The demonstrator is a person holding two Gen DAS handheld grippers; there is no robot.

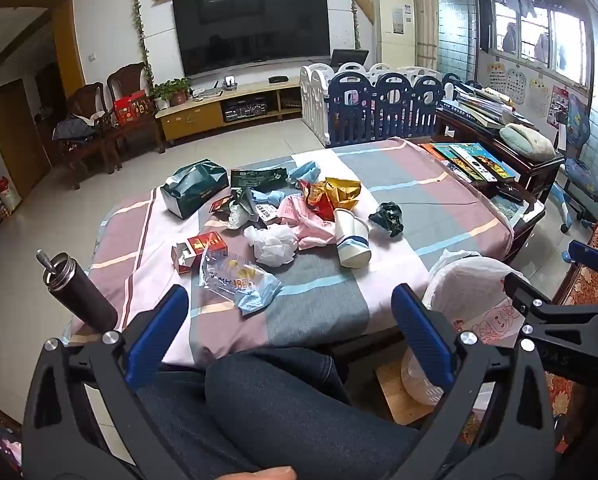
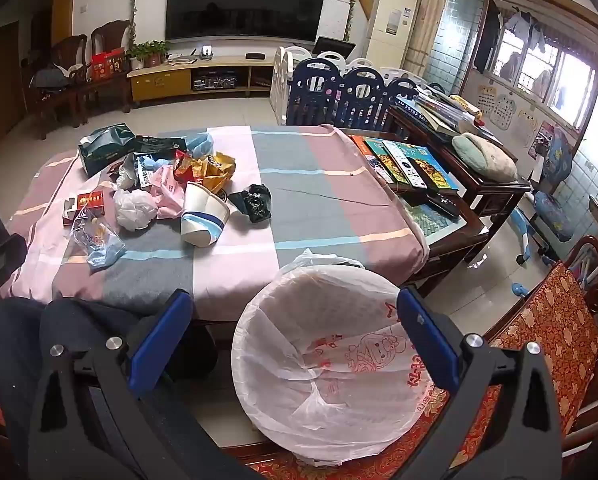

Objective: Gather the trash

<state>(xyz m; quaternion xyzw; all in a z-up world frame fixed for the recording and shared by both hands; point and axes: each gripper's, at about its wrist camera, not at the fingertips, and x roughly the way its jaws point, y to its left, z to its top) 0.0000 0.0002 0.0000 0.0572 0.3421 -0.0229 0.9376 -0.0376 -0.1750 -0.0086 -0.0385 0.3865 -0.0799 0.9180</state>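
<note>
left tool (image 1: 289, 334) and right tool (image 2: 295, 336) both tilt downward, jaws wide, holding nothing. left wrist view: the left tool hangs over the person's knee (image 1: 275, 396), before the desk (image 1: 319, 304); a flask (image 1: 79, 288) stands at left. right wrist view only: the open mouth of the lined bin (image 2: 323, 364). farther, the trash (image 1: 275, 216) lies scattered on the desk.
</note>
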